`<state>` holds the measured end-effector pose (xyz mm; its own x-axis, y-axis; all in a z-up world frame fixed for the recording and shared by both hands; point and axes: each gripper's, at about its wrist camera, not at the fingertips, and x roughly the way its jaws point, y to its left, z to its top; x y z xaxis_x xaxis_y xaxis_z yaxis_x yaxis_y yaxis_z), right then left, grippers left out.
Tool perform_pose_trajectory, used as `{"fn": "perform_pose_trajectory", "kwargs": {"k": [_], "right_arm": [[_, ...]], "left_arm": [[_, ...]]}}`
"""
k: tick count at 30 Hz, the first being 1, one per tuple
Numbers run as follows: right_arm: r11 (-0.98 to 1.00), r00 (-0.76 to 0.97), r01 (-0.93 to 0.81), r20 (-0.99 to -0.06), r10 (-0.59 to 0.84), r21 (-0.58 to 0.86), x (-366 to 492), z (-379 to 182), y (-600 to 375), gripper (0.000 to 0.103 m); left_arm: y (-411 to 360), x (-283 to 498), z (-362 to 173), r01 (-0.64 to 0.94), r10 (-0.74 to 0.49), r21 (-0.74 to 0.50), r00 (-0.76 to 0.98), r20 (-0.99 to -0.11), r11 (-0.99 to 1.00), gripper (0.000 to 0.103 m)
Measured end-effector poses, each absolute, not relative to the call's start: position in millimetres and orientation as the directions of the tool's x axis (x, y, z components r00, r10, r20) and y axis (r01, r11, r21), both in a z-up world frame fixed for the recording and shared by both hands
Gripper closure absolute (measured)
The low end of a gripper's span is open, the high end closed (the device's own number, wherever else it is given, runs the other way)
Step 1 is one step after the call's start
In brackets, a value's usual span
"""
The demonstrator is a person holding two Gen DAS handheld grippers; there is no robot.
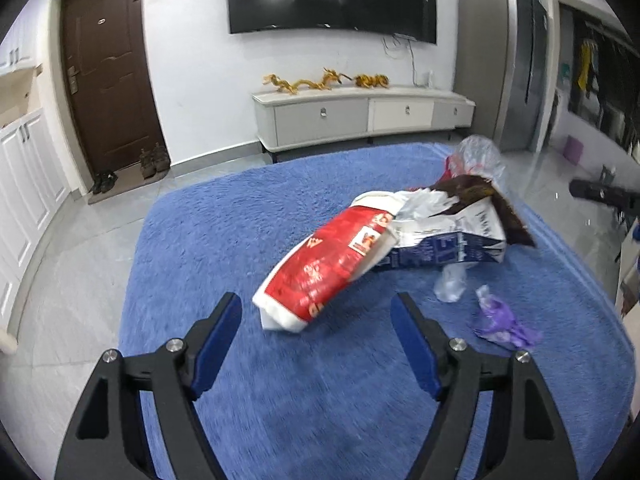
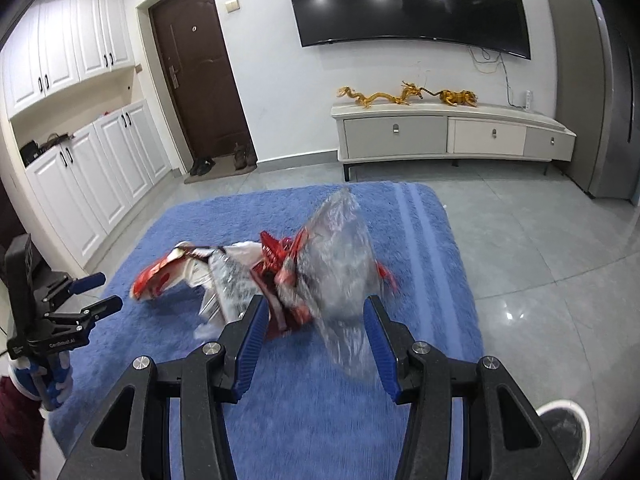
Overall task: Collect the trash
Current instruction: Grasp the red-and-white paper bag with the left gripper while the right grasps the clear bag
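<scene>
A pile of trash lies on a blue rug [image 1: 208, 248]. In the left wrist view it holds a red and white bag [image 1: 320, 268], a torn blue and white carton [image 1: 448, 240], a clear plastic bag [image 1: 478, 158], a small clear wrapper [image 1: 450, 282] and a purple scrap [image 1: 504, 326]. My left gripper [image 1: 318, 312] is open, the red bag's near end just ahead of it. In the right wrist view my right gripper [image 2: 316, 324] is open with the clear plastic bag [image 2: 340, 264] and red wrappers [image 2: 280, 268] between its fingertips. The left gripper [image 2: 100, 292] shows at the left, open.
A white TV cabinet [image 2: 452, 136] with golden dragon figures [image 2: 404, 94] stands at the far wall under a television [image 2: 408, 0]. A brown door [image 2: 196, 72] and white cupboards [image 2: 80, 120] are at the left. A white-rimmed bin [image 2: 564, 436] sits at the lower right on grey tiles.
</scene>
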<state>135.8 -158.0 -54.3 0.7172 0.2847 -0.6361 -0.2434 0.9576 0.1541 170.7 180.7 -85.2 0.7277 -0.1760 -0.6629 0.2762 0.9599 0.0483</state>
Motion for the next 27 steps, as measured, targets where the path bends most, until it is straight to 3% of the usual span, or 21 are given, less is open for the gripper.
{"fn": "perform_pose_trajectory", "kwargs": {"k": [7,15,27], "right_arm": [[0.94,0.665,-0.291,-0.668,0.333,0.179,164,-76,-138,0.052],[0.941,0.625,-0.326,-0.727,0.286,0.091,179,-106,-128,0.072],[0.917,0.571,-0.391,-0.761,0.309,0.079,203,-127,-116,0.072]], "left_arm": [[175,206,-96,0.314,-0.165,0.093,0.701,-0.694,0.945,0.027],[174,234,-107,0.344,-0.168,0.103,0.672,-0.721,0.933,0.027],[177,252,-123,0.354,-0.213,0.034,0.633,-0.744,0.935,0.027]]}}
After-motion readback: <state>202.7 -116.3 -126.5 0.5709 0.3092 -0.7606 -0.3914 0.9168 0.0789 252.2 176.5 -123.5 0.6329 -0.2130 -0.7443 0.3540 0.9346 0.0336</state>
